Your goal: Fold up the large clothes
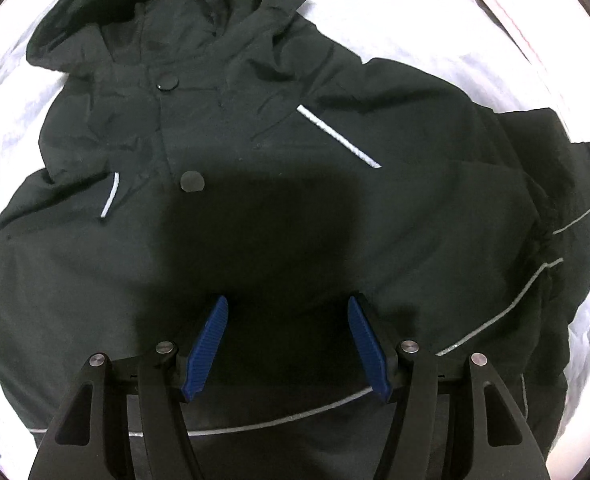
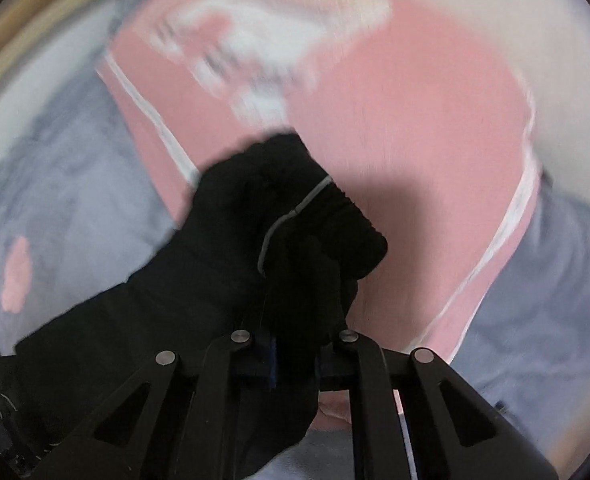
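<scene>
1. Black jacket (image 1: 279, 208) lies front-up on a pale bed sheet (image 1: 395, 20), hood (image 1: 167, 8) far ahead of the left tool (image 1: 287, 308), hem just under it.
2. Left tool: blue pads (image 1: 207, 344) stand apart, nothing between them, hovering low over the jacket's lower front. The reflective hem stripe (image 1: 279, 420) runs right below the fingers.
3. Right tool (image 2: 295, 340): fingers together, clamped on a bunch of black fabric; the cuff (image 2: 335, 216) with its grey piping sticks up ahead of the fingers. That looks like a sleeve end, most likely this jacket's, but I cannot confirm it from this view.
4. The right view is blurred; a pink cover (image 2: 395, 128) and grey bedding (image 2: 75, 208) lie beyond the held fabric.
5. Step in hand, as I judge it: carry the sleeve in across the jacket body.
6. To do it well: keep the right clamp firm, lift enough that the sleeve clears the body, and lay it flat and straight across the chest, not bunched.
7. The left tool is best used as a hold-down: press the body near the hem so the slick fabric does not slide with the pull.
8. Risk: puffy, slippery shell, so the fold may spring back; smooth it after placing.
</scene>
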`<state>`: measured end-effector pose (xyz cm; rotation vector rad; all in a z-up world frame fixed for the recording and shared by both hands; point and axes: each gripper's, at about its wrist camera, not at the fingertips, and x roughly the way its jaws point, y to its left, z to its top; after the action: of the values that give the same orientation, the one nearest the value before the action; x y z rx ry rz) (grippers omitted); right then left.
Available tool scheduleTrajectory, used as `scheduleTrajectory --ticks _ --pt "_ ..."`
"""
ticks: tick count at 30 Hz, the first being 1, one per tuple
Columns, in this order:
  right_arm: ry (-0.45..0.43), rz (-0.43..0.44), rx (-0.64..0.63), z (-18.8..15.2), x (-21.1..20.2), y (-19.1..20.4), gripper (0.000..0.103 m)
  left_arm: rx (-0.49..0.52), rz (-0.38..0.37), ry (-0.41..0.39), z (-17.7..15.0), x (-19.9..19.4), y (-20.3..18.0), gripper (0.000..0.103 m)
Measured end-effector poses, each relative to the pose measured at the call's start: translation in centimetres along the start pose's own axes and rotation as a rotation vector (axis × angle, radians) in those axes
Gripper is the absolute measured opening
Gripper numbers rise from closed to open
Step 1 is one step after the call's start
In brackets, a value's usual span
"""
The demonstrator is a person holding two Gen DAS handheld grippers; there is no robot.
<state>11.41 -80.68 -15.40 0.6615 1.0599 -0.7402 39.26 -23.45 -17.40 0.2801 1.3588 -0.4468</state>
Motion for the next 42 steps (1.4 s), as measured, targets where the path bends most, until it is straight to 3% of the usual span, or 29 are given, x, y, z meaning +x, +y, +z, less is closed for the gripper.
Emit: scheduleTrajectory --ticks 2,4,9,12,16,24,31,35,37,39,41,42 --pt "0.02 -0.001 0.009 -0.5 0.7 0.3 0.014 -0.003 -0.03 -0.009 -0.1 -0.9 0.4 0.064" --pt "-0.001 0.071 0.003 -1.0 -0.9 1.5 0.014 -0.015 -0.051 -0.033 -0.5 -2.3 1.5 0.064" --pt "-0.075 0.208 -0.184 -4.4 -7.6 9.4 0.014 -0.068 -0.037 -0.089 -2.2 -5.3 4.9 0.064" --pt "-0.093 0.278 -0.289 -8.0 -11.3 15.0 0.014 -0.138 -0.027 -0.115 -4.1 -7.0 8.0 0.064" --pt "-0.141 0.296 -0.468 -14.3 -15.6 23.5 0.014 -0.227 -0.017 -0.151 -6.6 -9.5 11.8 0.064" --pt "-0.162 0.45 -0.772 -26.1 -20.2 41.3 0.014 -0.376 0.0 -0.21 -11.8 -12.3 18.1 0.064" --pt "-0.032 0.571 -0.987 -37.1 -18.7 53.3 0.014 -0.472 0.02 -0.218 -15.3 -12.7 22.0 0.064" --pt "0.101 0.516 -1.057 -43.0 -13.3 58.1 0.015 -0.511 0.034 -0.204 -16.9 -12.3 24.0 0.064" --pt "0.15 0.484 -1.069 -44.4 -10.7 58.7 0.021 -0.52 0.039 -0.199 -17.4 -12.2 24.6 0.064" --pt "0.139 0.477 -1.073 -45.2 -9.6 58.6 0.022 -0.524 0.029 -0.195 -17.6 -12.0 25.3 0.064" --pt "0.162 0.513 -1.079 -45.2 -9.8 58.5 0.032 -0.517 0.013 -0.2 -17.4 -11.9 25.5 0.064" --pt "0.216 0.56 -1.082 -44.8 -10.2 58.3 0.046 -0.511 -0.006 -0.206 -17.2 -11.8 25.5 0.064"
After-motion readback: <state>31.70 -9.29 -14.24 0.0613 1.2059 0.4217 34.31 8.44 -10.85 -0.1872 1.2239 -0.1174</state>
